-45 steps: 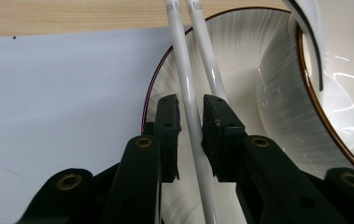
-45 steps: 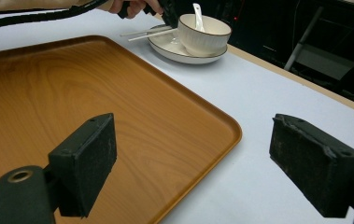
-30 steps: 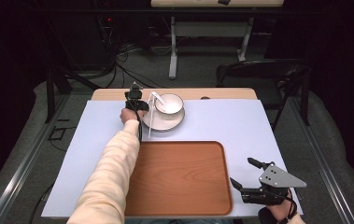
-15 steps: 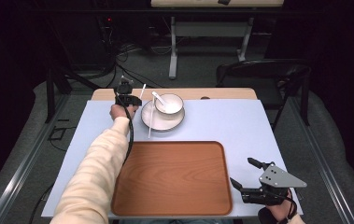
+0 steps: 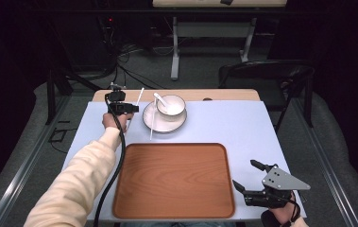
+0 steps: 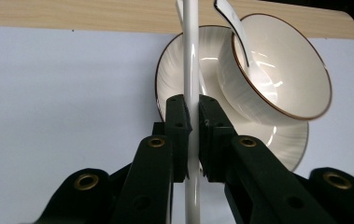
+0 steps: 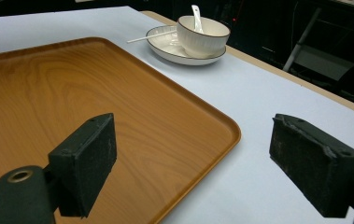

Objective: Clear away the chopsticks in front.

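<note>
High view looks down; both gripper views sit close, sharing the bowl (image 5: 171,105).

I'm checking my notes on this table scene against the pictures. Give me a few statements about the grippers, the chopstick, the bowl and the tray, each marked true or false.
1. The left gripper is shut on a white chopstick. True.
2. The right gripper holds the spoon. False: its jaws stand open with nothing between them; the spoon rests in the bowl.
3. The bowl stands on a plate. True.
4. The wooden tray carries the bowl and plate. False: the tray is bare; they stand on the table beyond it.
5. A second chopstick lies across the plate. True.
</note>
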Demonstrator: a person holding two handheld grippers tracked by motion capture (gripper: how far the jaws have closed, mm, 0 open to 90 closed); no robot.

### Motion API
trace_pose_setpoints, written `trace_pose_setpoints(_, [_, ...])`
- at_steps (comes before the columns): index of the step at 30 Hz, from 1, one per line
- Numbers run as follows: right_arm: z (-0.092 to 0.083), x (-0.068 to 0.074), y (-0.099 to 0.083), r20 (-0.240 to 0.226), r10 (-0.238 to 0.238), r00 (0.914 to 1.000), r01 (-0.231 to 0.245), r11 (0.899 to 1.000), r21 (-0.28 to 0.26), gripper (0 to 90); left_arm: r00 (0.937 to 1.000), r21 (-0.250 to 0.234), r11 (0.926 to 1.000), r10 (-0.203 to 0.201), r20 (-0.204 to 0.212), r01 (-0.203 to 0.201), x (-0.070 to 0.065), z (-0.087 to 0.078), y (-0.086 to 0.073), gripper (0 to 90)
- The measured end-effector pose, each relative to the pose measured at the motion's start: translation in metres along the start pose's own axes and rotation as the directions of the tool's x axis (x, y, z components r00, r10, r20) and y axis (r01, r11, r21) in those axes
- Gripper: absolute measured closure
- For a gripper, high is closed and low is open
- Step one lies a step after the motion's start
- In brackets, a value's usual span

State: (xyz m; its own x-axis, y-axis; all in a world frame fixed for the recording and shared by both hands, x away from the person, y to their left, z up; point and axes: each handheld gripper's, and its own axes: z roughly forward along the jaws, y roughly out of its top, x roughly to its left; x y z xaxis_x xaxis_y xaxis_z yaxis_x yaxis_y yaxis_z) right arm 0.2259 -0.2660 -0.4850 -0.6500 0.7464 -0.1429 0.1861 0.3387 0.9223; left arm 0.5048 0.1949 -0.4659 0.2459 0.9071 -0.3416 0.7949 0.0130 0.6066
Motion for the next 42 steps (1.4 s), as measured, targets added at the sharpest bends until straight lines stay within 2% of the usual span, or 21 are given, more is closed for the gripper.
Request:
trace_pose_setpoints(7, [0.0, 0.0, 0.0, 0.001, -0.001, 1.0, 0.001, 1.0, 0.002, 14.2, 0.9987, -0.017, 0.9999, -0.003, 0.051, 0.004, -0.003, -0.023, -0.023, 83.8])
trace_pose_setpoints(11, [0.001, 0.0, 0.0, 0.004, -0.001, 1.0, 0.001, 1.0, 0.003, 14.2, 0.9967, -0.022, 0.9995, 0.023, 0.078, -0.022, -0.01, -0.033, -0.037, 83.9])
trace_pose_setpoints(17, [0.0, 0.0, 0.0, 0.004, 0.0, 1.0, 0.0, 1.0, 0.003, 14.2, 0.9918, -0.027, 0.9993, 0.027, 0.125, -0.024, -0.02, -0.044, -0.058, 83.9])
trace_pose_setpoints(24, [0.0, 0.0, 0.0, 0.003, -0.001, 1.0, 0.001, 1.0, 0.0, 14.2, 0.9887, -0.035, 0.9994, 0.001, 0.15, 0.004, -0.022, -0.053, -0.086, 83.9])
trace_pose_setpoints(31, [0.0, 0.0, 0.0, 0.003, -0.001, 1.0, 0.001, 1.0, -0.001, 14.2, 0.9857, -0.034, 0.9979, -0.05, 0.161, 0.056, -0.014, -0.058, -0.121, 83.9])
trace_pose_setpoints(33, [0.0, 0.0, 0.001, 0.005, 0.0, 1.0, 0.0, 1.0, 0.0, 14.2, 0.9858, -0.039, 0.9974, -0.053, 0.159, 0.06, -0.012, -0.059, -0.126, 83.9])
trace_pose_setpoints(39, [0.0, 0.001, 0.0, 0.008, -0.002, 1.0, 0.002, 1.0, -0.001, 14.2, 0.9818, -0.057, 0.9921, -0.101, 0.161, 0.112, -0.003, -0.064, -0.155, 83.9])
trace_pose_setpoints(42, [-0.001, 0.0, 0.0, 0.01, 0.0, 1.0, 0.0, 1.0, -0.003, 14.2, 0.9765, -0.057, 0.9874, -0.136, 0.167, 0.148, -0.001, -0.062, -0.169, 83.9])
